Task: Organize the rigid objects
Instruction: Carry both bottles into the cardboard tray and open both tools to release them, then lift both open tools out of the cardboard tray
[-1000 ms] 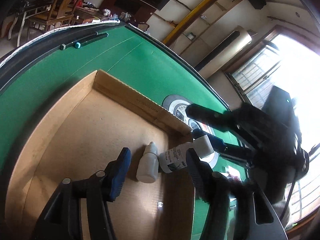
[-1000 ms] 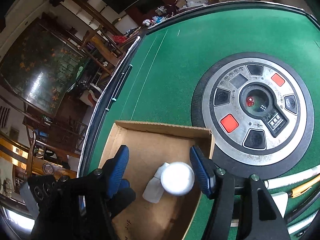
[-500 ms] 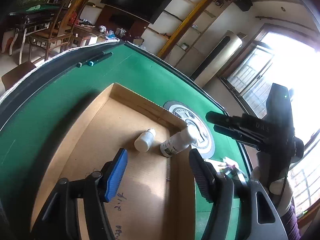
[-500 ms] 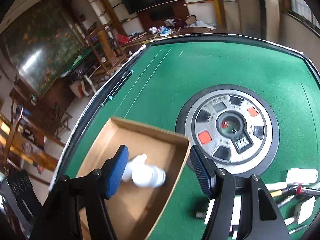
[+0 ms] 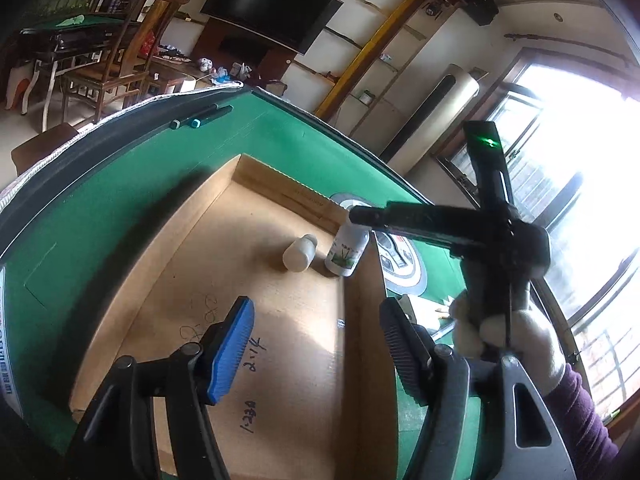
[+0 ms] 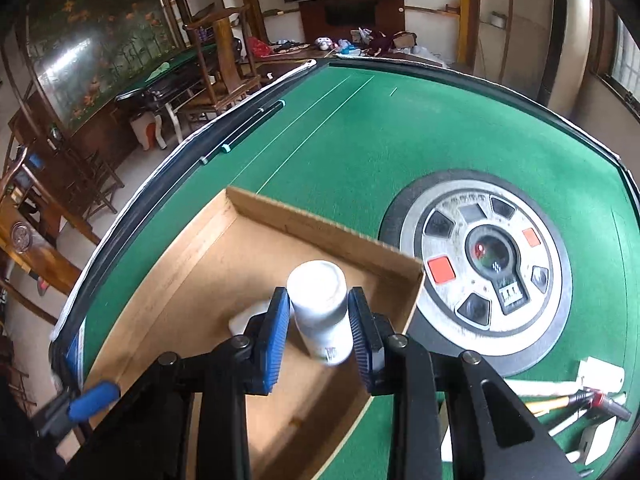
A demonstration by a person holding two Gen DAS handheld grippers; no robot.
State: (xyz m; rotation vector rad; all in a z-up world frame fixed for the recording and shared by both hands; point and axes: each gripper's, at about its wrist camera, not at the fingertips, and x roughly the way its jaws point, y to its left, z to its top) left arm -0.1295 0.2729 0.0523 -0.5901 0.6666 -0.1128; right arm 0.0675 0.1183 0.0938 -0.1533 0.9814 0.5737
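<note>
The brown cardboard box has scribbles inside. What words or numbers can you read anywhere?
"2.1K": black pen on the brown cardboard box floor, roughly.
Other pen marks there: unreadable.
White plastic bottle's green label: too small.
Round grey dial's label: blurred.

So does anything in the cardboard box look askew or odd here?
Only the small dropper bottle: it lies on its side on the cardboard box floor. The labelled white bottle stands between the right gripper's just-closed pads. No spill shows.

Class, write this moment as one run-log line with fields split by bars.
right gripper: jaws just closed on white bottle | left gripper: open, empty | dropper bottle: lying in cardboard box
</note>
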